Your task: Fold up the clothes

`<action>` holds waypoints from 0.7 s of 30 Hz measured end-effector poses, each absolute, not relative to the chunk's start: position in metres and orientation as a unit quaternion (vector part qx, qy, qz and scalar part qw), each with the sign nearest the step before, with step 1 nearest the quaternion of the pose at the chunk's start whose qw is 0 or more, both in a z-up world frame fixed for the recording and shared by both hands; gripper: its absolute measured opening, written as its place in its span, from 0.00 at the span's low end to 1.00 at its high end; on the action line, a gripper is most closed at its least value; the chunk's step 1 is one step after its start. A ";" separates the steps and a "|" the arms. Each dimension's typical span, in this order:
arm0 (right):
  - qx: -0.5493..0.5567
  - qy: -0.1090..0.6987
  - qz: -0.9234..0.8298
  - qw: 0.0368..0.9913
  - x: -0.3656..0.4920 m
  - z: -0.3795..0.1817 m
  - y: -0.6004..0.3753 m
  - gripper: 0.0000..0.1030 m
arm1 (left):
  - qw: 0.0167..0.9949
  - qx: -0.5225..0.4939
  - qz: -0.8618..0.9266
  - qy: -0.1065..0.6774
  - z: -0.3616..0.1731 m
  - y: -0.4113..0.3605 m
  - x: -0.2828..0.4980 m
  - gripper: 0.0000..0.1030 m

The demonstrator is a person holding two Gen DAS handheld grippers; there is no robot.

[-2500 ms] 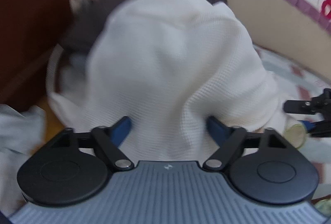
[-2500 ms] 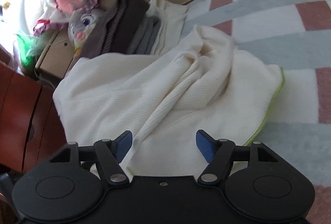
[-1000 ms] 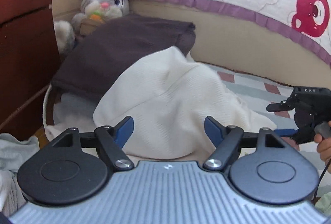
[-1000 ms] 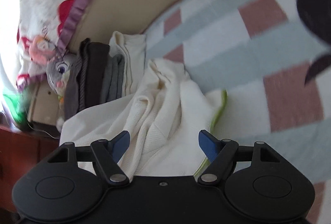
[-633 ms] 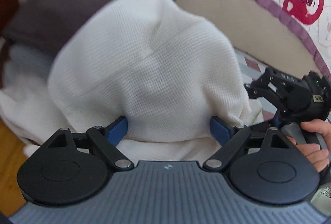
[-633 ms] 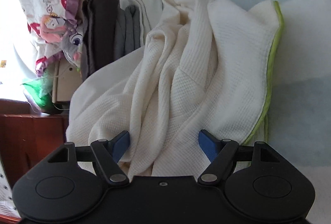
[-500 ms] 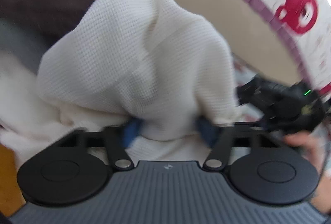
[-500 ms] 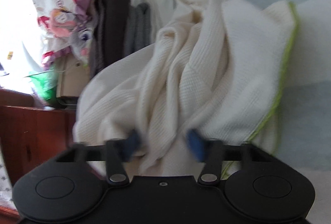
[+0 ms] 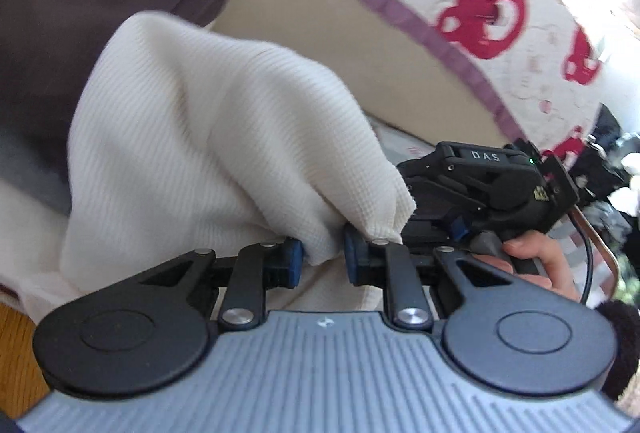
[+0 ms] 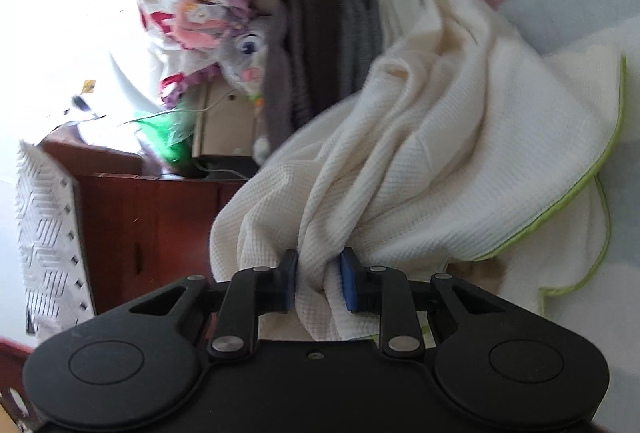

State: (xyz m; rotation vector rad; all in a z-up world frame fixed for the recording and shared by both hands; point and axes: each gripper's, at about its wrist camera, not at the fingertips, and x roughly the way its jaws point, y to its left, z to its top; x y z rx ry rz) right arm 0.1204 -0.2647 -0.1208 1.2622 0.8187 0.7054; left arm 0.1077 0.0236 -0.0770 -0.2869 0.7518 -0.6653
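Your left tongs point(image 9: 322, 259) have just been closing and now clench a bunched corner of the cream waffle garment point(image 9: 208, 137); the blue pads point(image 9: 294, 261) press cloth from both sides. Your right tongs point(image 10: 318, 283) have also just been closing and pinch a gathered ridge of the same garment. It lies crumpled on the bed point(image 10: 560, 13), spreading away from both tongs toward the folded stack point(image 10: 328, 45) by the headboard. In the left view the right tongs sit just beside the left, so both grips are bunched close together. Likely next: spread the hands apart to stretch the edge straight.
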 end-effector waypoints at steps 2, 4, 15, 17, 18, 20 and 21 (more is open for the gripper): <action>0.557 0.353 0.318 0.682 0.107 -0.102 -0.274 0.28 | 0.866 -0.133 -0.340 0.341 -0.059 0.013 0.099 0.18; 0.555 0.334 0.319 0.692 0.091 -0.081 -0.288 0.28 | 0.862 -0.126 -0.366 0.328 -0.041 -0.001 0.091 0.18; 0.545 0.246 0.221 0.771 -0.033 0.013 -0.385 0.28 | 0.818 -0.025 -0.502 0.280 0.045 -0.114 0.048 0.18; 0.539 0.233 0.205 0.783 -0.042 0.030 -0.402 0.28 | 0.811 -0.037 -0.520 0.267 0.053 -0.125 0.049 0.18; 0.535 0.227 0.196 0.790 -0.045 0.039 -0.410 0.28 | 0.807 -0.042 -0.529 0.259 0.058 -0.132 0.052 0.18; 0.522 0.211 0.183 0.806 -0.049 0.059 -0.424 0.28 | 0.806 -0.048 -0.541 0.237 0.069 -0.144 0.052 0.18; 0.514 0.203 0.178 0.814 -0.050 0.069 -0.431 0.28 | 0.807 -0.050 -0.544 0.224 0.073 -0.150 0.053 0.18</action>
